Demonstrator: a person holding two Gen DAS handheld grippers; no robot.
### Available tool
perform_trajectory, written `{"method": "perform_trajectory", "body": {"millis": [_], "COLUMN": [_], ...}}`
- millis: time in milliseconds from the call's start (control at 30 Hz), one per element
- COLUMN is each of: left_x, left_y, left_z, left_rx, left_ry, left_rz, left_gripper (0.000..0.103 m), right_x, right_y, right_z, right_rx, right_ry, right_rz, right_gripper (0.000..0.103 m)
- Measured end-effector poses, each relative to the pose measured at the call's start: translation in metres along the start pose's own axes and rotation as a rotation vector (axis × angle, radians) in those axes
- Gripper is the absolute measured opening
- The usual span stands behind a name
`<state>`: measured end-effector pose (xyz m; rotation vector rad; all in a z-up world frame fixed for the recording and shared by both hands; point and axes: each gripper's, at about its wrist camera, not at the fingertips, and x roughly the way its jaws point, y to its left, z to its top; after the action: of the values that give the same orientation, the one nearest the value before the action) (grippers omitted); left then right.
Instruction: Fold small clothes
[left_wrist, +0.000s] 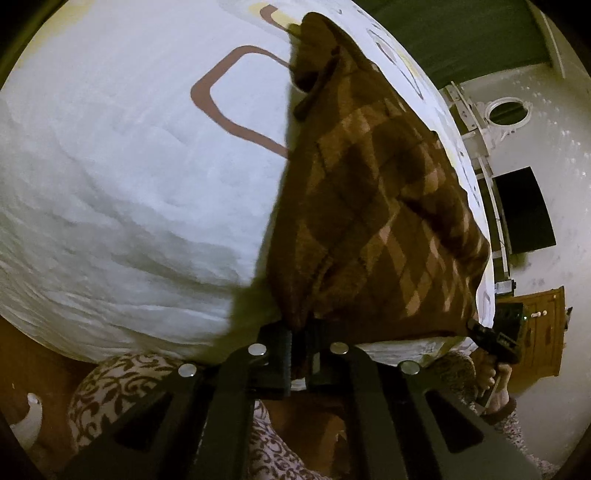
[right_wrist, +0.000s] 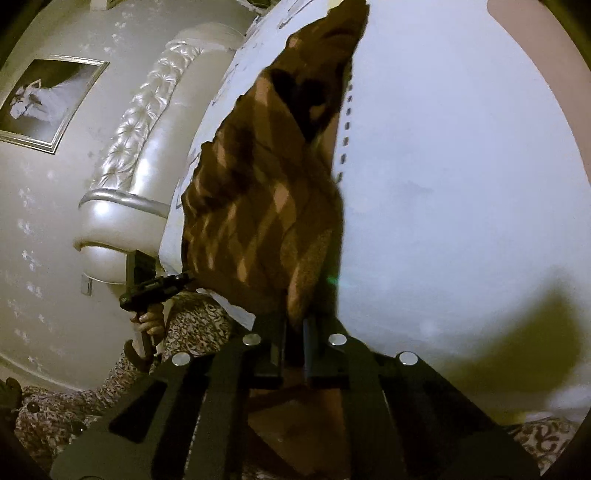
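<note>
A small brown garment with a tan diamond check (left_wrist: 373, 206) lies stretched out on a white bed cover (left_wrist: 122, 177). My left gripper (left_wrist: 297, 334) is shut on the garment's near left corner at the bed's edge. In the right wrist view the same brown garment (right_wrist: 258, 221) runs away from me, and my right gripper (right_wrist: 295, 325) is shut on its near right corner. Each gripper shows in the other's view: the right gripper (left_wrist: 491, 338) at the garment's far near-corner, the left gripper (right_wrist: 155, 284) likewise, each held by a hand.
The bed cover carries brown rounded-square prints (left_wrist: 229, 99). A padded silver headboard (right_wrist: 140, 122) and a framed picture (right_wrist: 48, 99) stand on one side. A dark screen (left_wrist: 524, 210) and a wooden cabinet (left_wrist: 543, 325) sit by the far wall. Patterned clothing of the person (left_wrist: 110, 387) is below.
</note>
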<state>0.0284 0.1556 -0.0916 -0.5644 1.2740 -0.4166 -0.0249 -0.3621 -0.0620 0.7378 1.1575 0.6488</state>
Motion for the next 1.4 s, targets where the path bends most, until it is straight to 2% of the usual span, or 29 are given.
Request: {"method": "perform_trajectory", "body": {"millis": [267, 367, 500, 633, 733, 867, 1000, 1233, 1400], "left_x": [-0.038, -0.056, -0.082, -0.108, -0.123, -0.125, -0.122, -0.102, -0.059], "left_y": [-0.002, -0.005, -0.012, -0.022, -0.024, -0.024, -0.027, -0.037, -0.031], "left_z": [-0.011, -0.019, -0.028, -0.035, -0.03, -0.007, 0.028, 0.115, 0.178], "left_rx": [-0.019, -0.029, -0.046, -0.068, -0.116, -0.18, -0.235, -0.297, -0.364], "left_ry": [-0.04, -0.064, -0.104, -0.18, -0.242, -0.282, -0.306, -0.336, -0.307], "left_rz": [-0.156, -0.249, -0.394, -0.482, -0.519, -0.515, -0.49, -0.445, -0.371], "left_gripper": [0.004, 0.004, 0.004, 0.004, 0.004, 0.004, 0.004, 0.004, 0.004], "right_x": [-0.029, -0.041, -0.059, -0.077, -0.084, -0.083, -0.08, -0.068, -0.038], "right_y": [0.021, 0.031, 0.044, 0.055, 0.059, 0.061, 0.069, 0.048, 0.021], "right_z": [-0.018, -0.029, -0.039, -0.044, -0.042, -0.028, 0.004, 0.099, 0.157], "right_rx": [0.002, -0.003, 0.008, 0.015, 0.028, 0.048, 0.054, 0.132, 0.222], "right_ry": [-0.067, -0.079, -0.106, -0.146, -0.168, -0.188, -0.233, -0.357, -0.387], "right_rz": [0.075, 0.111, 0.204, 0.288, 0.341, 0.385, 0.418, 0.433, 0.395], "right_gripper": [0.005, 0.004, 0.004, 0.004, 0.004, 0.004, 0.004, 0.004, 0.004]}}
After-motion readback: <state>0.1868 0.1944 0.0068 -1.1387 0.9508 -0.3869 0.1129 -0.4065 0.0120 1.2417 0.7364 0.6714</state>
